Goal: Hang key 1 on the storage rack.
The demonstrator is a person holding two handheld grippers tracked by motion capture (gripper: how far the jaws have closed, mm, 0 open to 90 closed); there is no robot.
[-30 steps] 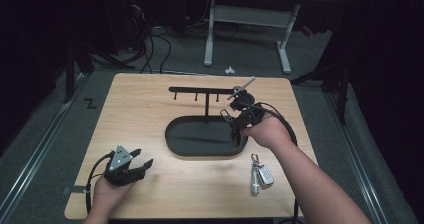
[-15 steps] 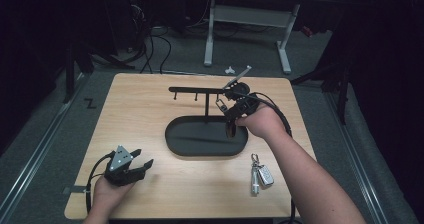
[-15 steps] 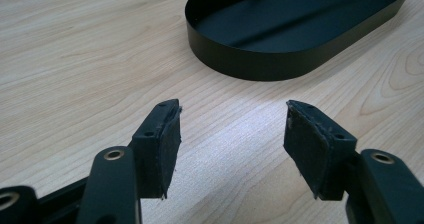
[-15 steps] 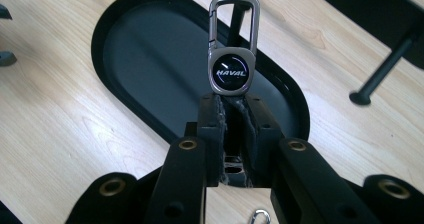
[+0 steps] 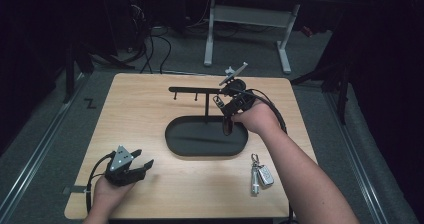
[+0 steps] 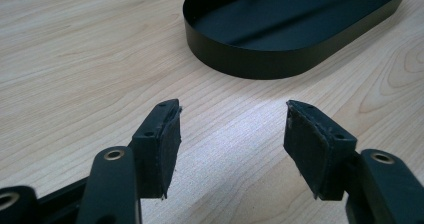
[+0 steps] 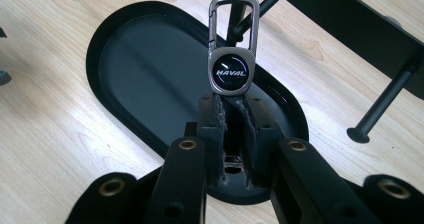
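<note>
Keychain (image 7: 233, 49) clamped in right gripper (image 7: 233, 109), now lifted closer to rack (image 5: 200, 90) above tray (image 5: 175, 145). Left gripper (image 6: 232, 136) unmoved, jaws spread, empty.

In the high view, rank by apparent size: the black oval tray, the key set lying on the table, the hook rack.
1. Black oval tray
2. Hook rack, a long thin bar on a post
3. Key set, clearly smallest

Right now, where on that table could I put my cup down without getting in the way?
The table's far left, between its edge and the black tray, is bare. It's crowded around the key rack, right gripper and car keys.
</note>
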